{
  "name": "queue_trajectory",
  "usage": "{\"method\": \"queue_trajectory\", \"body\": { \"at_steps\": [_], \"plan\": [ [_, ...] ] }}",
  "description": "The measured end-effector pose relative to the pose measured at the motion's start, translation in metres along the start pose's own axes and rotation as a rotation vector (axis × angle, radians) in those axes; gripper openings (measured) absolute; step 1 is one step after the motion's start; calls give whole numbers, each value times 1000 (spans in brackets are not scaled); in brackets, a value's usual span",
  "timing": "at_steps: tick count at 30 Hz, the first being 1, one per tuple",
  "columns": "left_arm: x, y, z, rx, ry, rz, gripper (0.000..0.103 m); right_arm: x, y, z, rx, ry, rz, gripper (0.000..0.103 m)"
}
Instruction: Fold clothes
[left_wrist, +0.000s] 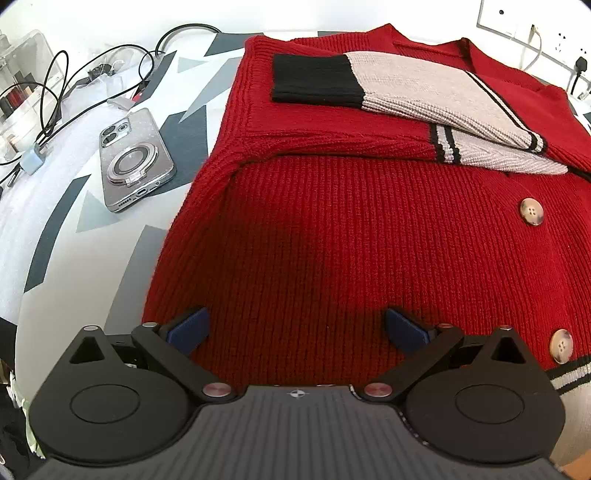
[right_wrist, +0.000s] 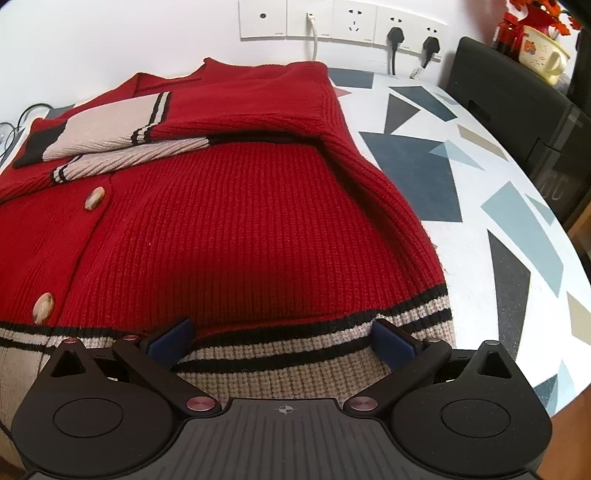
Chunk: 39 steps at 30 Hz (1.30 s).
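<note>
A red knit cardigan with brown buttons lies flat on the patterned table, both sleeves folded across its chest; the beige sleeve with a black cuff lies on top. It also shows in the right wrist view, with its beige and black striped hem nearest. My left gripper is open and empty just above the cardigan's lower left part. My right gripper is open and empty over the hem at the cardigan's lower right.
A phone in a glittery case lies left of the cardigan, with cables and a clear box behind it. Wall sockets with plugs are at the back. A black appliance and a mug stand at the right.
</note>
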<state>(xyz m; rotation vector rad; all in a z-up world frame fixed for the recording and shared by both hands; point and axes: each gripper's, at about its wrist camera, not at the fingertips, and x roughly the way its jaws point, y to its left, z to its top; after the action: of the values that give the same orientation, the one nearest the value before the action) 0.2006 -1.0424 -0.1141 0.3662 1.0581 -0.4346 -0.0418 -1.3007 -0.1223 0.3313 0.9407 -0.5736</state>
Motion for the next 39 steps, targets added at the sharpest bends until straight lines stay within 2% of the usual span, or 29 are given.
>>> {"method": "queue_trajectory", "body": {
  "at_steps": [16,26,33,39],
  "plan": [
    [-4,-3,-7,-30,-27,27,103,-1,-3,-2,-35,1,30,102],
    [-4,0,-11,-33,-58,8,103,0,-2,0,-36,17,29,102],
    [-4,4,-16,-43,-92,-14,103,-2,-2,-4,-24,-10,23,102],
    [-7,9,-21,-11,-101,-49,103,-5,-1,-9,-8,-43,13,102]
  ]
}}
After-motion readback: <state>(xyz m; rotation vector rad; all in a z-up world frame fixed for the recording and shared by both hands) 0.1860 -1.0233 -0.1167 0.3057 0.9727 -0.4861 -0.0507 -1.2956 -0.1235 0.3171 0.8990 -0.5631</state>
